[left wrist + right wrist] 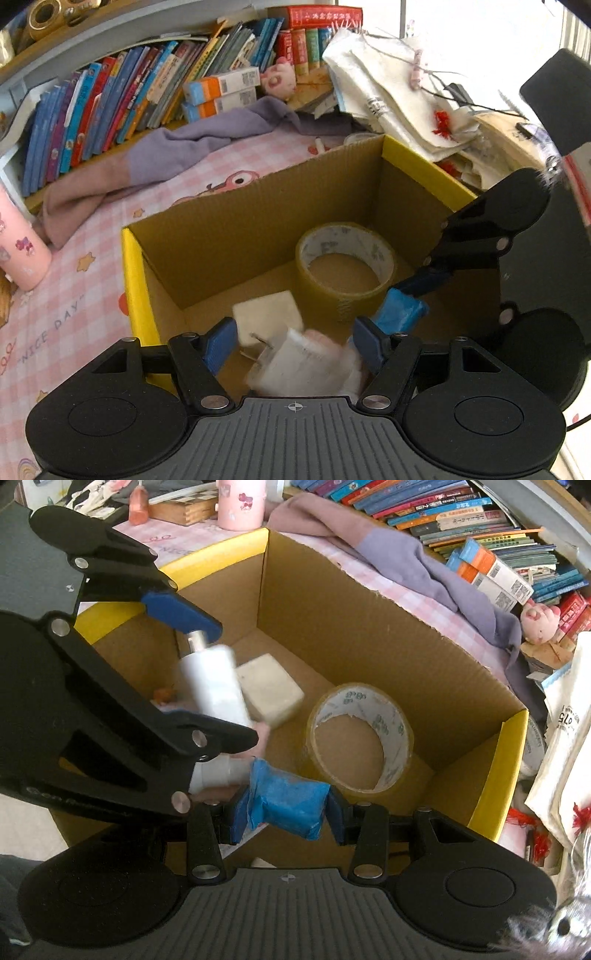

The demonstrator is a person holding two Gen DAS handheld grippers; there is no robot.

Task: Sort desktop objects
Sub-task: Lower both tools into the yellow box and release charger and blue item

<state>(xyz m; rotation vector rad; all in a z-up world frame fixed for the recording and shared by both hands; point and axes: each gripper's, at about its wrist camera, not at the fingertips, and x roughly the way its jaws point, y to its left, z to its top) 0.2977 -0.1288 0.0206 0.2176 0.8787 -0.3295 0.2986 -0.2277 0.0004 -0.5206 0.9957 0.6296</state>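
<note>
Both over the cardboard box (258,221): left hand-held gripper (295,349) clamps a white plug adapter (295,365), right hand-held gripper (284,810) grips a blue packet (288,805); tape roll (345,269) lower centre.

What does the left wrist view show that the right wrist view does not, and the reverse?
Only the left wrist view: the plug's two prongs and the white paper heap.
Only the right wrist view: a wooden checkered box, and the right gripper shut on the blue packet.
Both: the cardboard box, tape roll, white block, books, purple cloth, pink bottle.
</note>
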